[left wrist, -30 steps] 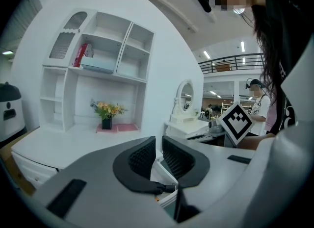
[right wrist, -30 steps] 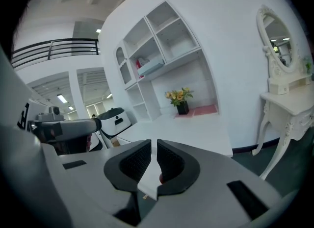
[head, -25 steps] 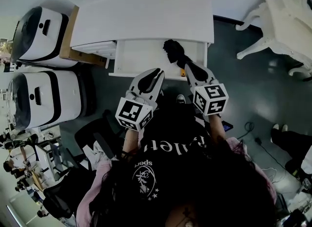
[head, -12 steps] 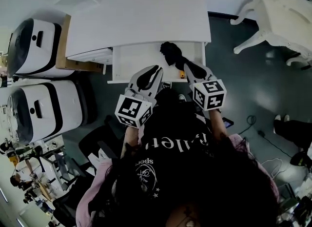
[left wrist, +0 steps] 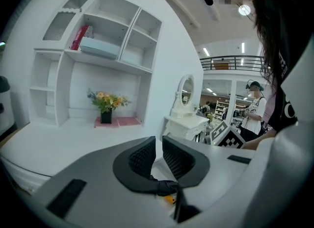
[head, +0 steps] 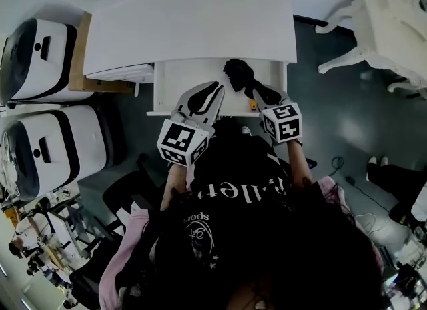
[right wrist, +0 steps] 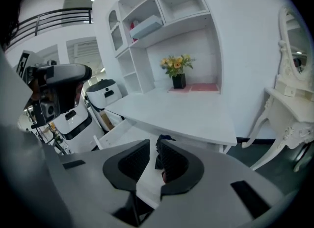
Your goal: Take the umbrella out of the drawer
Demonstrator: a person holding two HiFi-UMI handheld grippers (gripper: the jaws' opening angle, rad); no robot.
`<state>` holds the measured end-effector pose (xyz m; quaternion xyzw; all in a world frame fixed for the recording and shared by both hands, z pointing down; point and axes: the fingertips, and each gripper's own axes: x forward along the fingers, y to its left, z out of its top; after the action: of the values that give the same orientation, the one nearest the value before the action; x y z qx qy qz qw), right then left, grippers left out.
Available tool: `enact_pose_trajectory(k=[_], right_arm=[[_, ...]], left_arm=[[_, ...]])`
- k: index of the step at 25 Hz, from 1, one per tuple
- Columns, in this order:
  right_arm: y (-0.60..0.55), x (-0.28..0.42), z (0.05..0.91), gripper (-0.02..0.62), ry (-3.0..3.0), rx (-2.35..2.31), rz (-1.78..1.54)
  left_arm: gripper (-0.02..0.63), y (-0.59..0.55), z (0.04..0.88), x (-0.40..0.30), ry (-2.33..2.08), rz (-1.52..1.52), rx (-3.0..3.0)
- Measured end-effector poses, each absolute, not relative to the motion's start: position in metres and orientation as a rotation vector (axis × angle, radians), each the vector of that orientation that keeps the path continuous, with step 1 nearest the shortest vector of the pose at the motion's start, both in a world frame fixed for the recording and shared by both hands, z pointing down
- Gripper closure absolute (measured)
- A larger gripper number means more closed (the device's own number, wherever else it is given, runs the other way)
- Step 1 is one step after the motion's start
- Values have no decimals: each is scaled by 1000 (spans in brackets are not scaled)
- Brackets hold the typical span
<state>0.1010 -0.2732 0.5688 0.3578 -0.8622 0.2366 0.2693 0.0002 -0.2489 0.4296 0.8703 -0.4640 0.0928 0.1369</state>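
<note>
I see a black pot of yellow flowers (right wrist: 178, 75) on a pink mat (right wrist: 201, 88) at the far edge of the white desk (head: 193, 29). Two rounded white-and-black machines (head: 40, 52) stand off its left edge, and an ornate white dressing table (head: 383, 25) stands off its right.

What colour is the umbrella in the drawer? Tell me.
Umbrella: black, clearest in the head view.

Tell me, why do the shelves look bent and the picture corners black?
Left gripper view: a wide-angle lens bows the shelves and darkens the corners; a ceiling light flares. Head view: the white desk top is washed out, the black umbrella shows little detail.
</note>
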Motion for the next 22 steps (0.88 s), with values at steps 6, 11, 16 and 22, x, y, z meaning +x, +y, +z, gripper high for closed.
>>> enact_pose_trajectory(k=[6,11,16,22], right_arm=[[-291,97,623,460,-2216,836,630],[-298,93,672,389,-2120,722,663],[-305,88,711,371,-2033,653,677],[-326,85,740,345,-1949,667,640]], left_arm=[[566,-271,442,-14,-1339,254,2492],[566,-282,448,-22,-1340,256,2481],[566,-286,455,-35,-1368,265,2446],[566,-288,462,-52,-1408,283,2411]])
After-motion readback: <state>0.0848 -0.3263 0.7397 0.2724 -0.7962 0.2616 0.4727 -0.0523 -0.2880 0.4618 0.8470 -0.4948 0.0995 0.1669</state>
